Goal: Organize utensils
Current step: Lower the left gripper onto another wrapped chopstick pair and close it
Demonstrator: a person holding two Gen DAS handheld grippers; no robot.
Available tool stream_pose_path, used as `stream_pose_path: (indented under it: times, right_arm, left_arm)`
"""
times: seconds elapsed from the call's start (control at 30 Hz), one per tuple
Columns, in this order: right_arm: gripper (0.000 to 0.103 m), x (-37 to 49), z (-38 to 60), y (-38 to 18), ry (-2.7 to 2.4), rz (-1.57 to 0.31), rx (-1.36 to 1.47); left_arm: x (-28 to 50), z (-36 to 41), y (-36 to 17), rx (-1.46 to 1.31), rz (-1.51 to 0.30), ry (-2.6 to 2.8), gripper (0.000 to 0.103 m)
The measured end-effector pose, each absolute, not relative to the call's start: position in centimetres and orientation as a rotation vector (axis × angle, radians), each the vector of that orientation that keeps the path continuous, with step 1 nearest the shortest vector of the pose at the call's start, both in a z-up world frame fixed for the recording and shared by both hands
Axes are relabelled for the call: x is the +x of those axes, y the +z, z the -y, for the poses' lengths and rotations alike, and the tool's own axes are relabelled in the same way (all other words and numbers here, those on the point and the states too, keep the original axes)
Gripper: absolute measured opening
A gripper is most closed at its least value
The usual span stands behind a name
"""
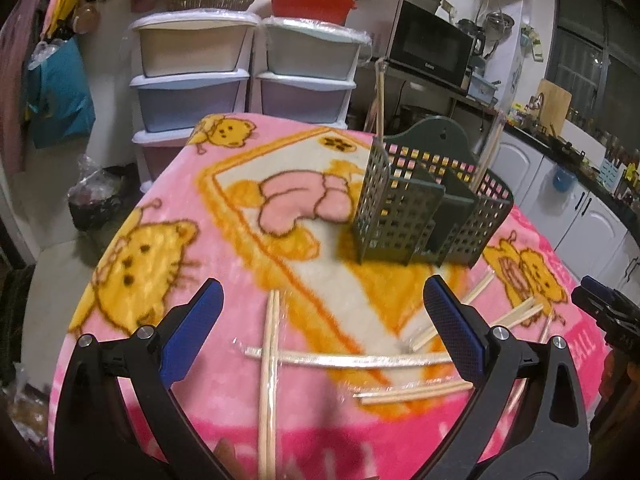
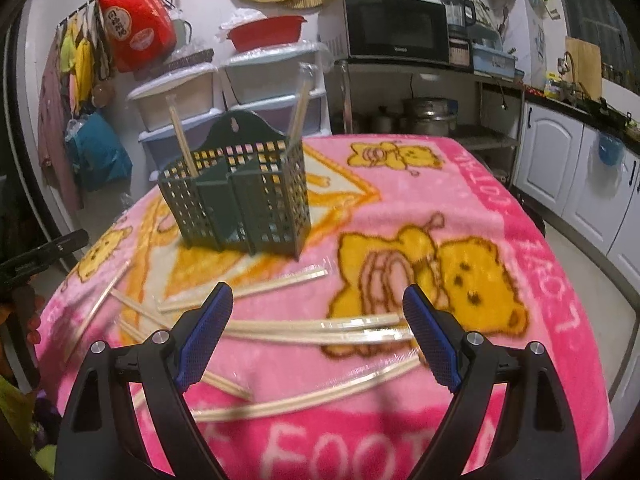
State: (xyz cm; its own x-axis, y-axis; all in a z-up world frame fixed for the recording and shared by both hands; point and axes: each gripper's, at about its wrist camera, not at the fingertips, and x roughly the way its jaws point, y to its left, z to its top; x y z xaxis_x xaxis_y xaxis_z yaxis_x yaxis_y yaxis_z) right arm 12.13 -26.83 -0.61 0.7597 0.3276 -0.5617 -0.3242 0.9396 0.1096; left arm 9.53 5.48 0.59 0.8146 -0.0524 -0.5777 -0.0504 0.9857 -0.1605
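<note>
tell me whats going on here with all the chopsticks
A person holds two grippers over a pink blanket strewn with wrapped chopsticks. The left gripper and the right gripper are both open and hold nothing. A green holder stands on the blanket with two pairs of chopsticks already upright in it; the rest lie loose in front of it.

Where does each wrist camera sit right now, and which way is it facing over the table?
Left wrist: on the left gripper, angled down at the pink blanket; open jaws show, the other gripper at the right edge.
Right wrist: on the right gripper, angled down likewise; open jaws show, a black clamp-like part at the left edge.
Shared: green utensil holder holding upright chopsticks, plus loose wrapped chopsticks.
</note>
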Motion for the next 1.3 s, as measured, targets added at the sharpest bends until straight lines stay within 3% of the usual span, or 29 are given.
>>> stream_pose_path:
  times: [0.3,0.93,1.17,1.3]
  right_arm:
    - [0.083,12.6,29.6,-3.2,0.276,-0.696,0.057]
    - [0.058,16.9,32.3,-7.5,0.211,-0.877,0.189]
    - [0.043,17.0,32.9,-7.6,0.196,-0.880,0.196]
    - [0.032,16.9,33.5,-7.7,0.189,-0.876,0.204]
  left_arm:
    - [8.9,-5.9,-1.5,-0.154,-0.672,0.006,0.092]
    - [14.7,-7.9,-4.4,-0.159,-0.818,-0.030,0.092]
    - [16.9,-8.2,-5.9,-0.184,-0.895,-0.052,0.060]
    - [17.5,-8.1,-6.1,-0.170,-0.906,-0.043,0.050]
